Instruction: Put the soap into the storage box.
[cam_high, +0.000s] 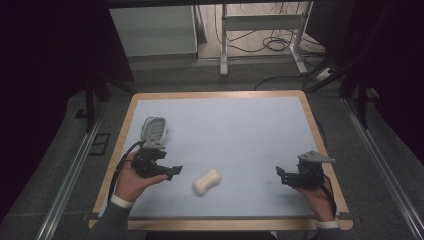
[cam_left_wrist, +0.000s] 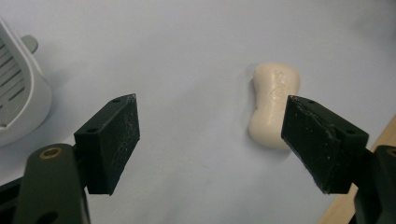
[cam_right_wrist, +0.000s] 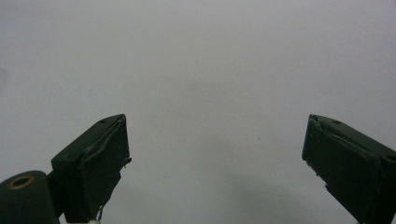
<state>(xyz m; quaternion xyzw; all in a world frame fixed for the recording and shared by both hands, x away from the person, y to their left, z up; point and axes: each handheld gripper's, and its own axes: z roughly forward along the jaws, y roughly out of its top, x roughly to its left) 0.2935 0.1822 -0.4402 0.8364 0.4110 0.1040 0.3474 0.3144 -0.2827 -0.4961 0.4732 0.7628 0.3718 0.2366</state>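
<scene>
One soap bar (cam_high: 207, 181), one white soap dish (cam_high: 153, 129), two grippers: left gripper (cam_high: 172, 171), right gripper (cam_high: 281, 174); one bench (cam_high: 240, 125).

The table (cam_high: 220, 130) had a pale blue-grey top framed by a light wooden edge. On it, toward the near side and a little left of the middle, lay a cream bar of soap (cam_high: 207, 181), waisted in the middle and set at a slant. Farther back, near the left edge, sat a white slotted soap dish (cam_high: 153, 130), well apart from the soap.
</scene>
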